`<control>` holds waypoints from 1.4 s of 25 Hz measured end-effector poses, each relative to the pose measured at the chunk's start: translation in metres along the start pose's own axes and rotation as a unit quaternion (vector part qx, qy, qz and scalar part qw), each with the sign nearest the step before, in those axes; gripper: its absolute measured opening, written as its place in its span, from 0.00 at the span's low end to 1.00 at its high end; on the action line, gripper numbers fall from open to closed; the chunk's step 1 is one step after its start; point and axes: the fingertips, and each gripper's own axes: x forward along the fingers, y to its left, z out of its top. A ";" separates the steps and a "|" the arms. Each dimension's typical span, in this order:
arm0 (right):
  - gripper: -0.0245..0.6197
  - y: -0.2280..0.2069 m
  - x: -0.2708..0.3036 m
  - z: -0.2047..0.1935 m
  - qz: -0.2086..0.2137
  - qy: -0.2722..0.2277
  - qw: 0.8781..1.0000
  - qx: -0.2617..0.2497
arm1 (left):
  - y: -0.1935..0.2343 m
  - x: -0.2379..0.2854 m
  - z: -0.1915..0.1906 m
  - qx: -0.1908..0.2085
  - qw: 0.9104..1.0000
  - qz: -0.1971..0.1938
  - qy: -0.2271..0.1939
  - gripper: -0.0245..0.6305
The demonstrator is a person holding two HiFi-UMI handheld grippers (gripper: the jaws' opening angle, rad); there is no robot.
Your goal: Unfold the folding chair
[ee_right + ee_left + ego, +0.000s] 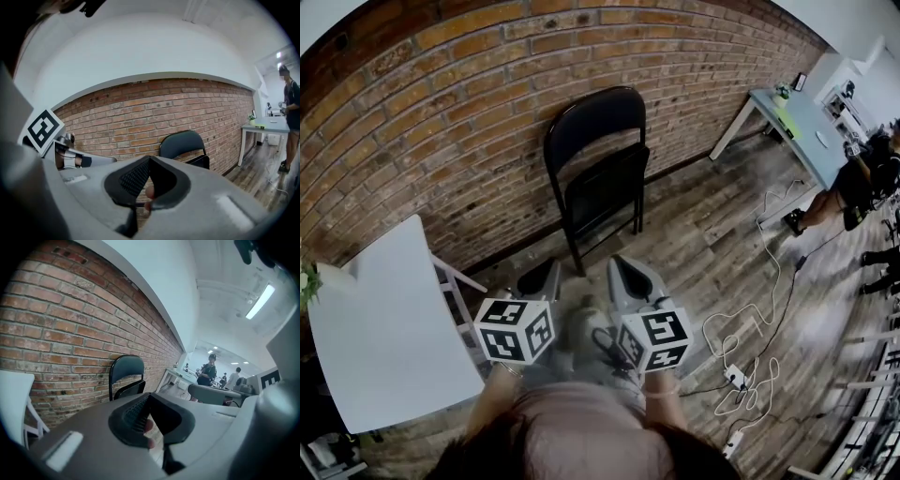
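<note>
Both tools are shut and empty in the head view, left gripper [539, 279] and right gripper [630, 277] well short of the black metal folding chair [598, 159], which stands folded at the plank floor's [722, 253] edge against the red brick wall [441, 122], where a one-sided pull might tip it; in the left gripper view, then the right gripper view, the closed jaws hide its legs.

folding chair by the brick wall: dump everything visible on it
The folding chair is black, with a thin tubular frame that looks like metal, a rounded backrest and a seat flipped up near vertical, so it is folded. It stands upright on the plank floor, close against the brick wall; contact with the wall can't be confirmed. The left gripper and right gripper are short of it, not touching.
</note>
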 end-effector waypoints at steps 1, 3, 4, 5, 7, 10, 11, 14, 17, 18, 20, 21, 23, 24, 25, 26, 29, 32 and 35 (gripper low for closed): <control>0.04 -0.002 0.004 0.001 0.004 0.000 1.000 0.005 | 0.002 0.004 0.001 0.000 1.000 0.002 0.001 0.04; 0.04 -0.007 0.014 0.002 0.011 0.004 1.000 0.009 | 0.006 0.012 0.005 -0.001 1.000 0.005 0.003 0.04; 0.04 -0.011 0.020 0.002 0.012 0.007 1.000 0.010 | 0.008 0.018 0.008 -0.001 1.000 0.006 0.004 0.04; 0.04 -0.015 0.025 0.003 0.013 0.011 1.000 0.011 | 0.009 0.024 0.011 0.000 1.000 0.006 0.005 0.04; 0.04 -0.024 0.036 0.006 0.015 0.015 1.000 0.014 | 0.011 0.037 0.019 0.003 1.000 0.008 0.007 0.04; 0.04 -0.040 0.051 0.009 0.017 0.021 0.999 0.021 | 0.016 0.058 0.030 0.005 1.000 0.011 0.008 0.04; 0.04 -0.045 0.057 0.010 0.018 0.023 0.999 0.023 | 0.018 0.065 0.033 0.005 1.000 0.012 0.009 0.04; 0.04 -0.061 0.073 0.014 0.021 0.028 0.999 0.028 | 0.022 0.088 0.043 0.005 1.000 0.016 0.011 0.04; 0.04 -0.078 0.090 0.019 0.030 0.030 0.999 0.032 | 0.023 0.111 0.054 0.009 1.000 0.019 0.012 0.04; 0.04 -0.083 0.095 0.022 0.034 0.029 0.998 0.034 | 0.023 0.119 0.057 0.011 1.000 0.019 0.012 0.04; 0.04 -0.093 0.105 0.027 0.044 0.024 0.998 0.037 | 0.022 0.133 0.065 0.013 1.000 0.019 0.009 0.04; 0.04 -0.098 0.111 0.030 0.049 0.023 0.998 0.038 | 0.023 0.140 0.069 0.013 1.000 0.020 0.007 0.04; 0.04 -0.107 0.121 0.034 0.059 0.022 0.997 0.039 | 0.024 0.152 0.077 0.009 1.000 0.025 0.002 0.04; 0.04 -0.111 0.126 0.036 0.064 0.023 0.997 0.039 | 0.025 0.158 0.081 0.008 1.000 0.029 0.000 0.04; 0.04 -0.116 0.130 0.038 0.069 0.024 0.997 0.039 | 0.026 0.163 0.084 0.008 0.999 0.033 -0.002 0.04; 0.04 -0.120 0.134 0.039 0.074 0.026 0.996 0.040 | 0.027 0.167 0.087 0.007 0.999 0.038 -0.003 0.04; 0.04 -0.128 0.144 0.040 0.091 0.031 0.995 0.040 | 0.030 0.176 0.093 0.006 0.998 0.056 -0.008 0.04; 0.04 -0.136 0.155 0.041 0.099 0.037 0.993 0.042 | 0.034 0.182 0.100 0.005 0.998 0.067 -0.011 0.04; 0.04 -0.142 0.163 0.040 0.108 0.042 0.992 0.051 | 0.038 0.187 0.104 0.000 0.998 0.069 -0.010 0.09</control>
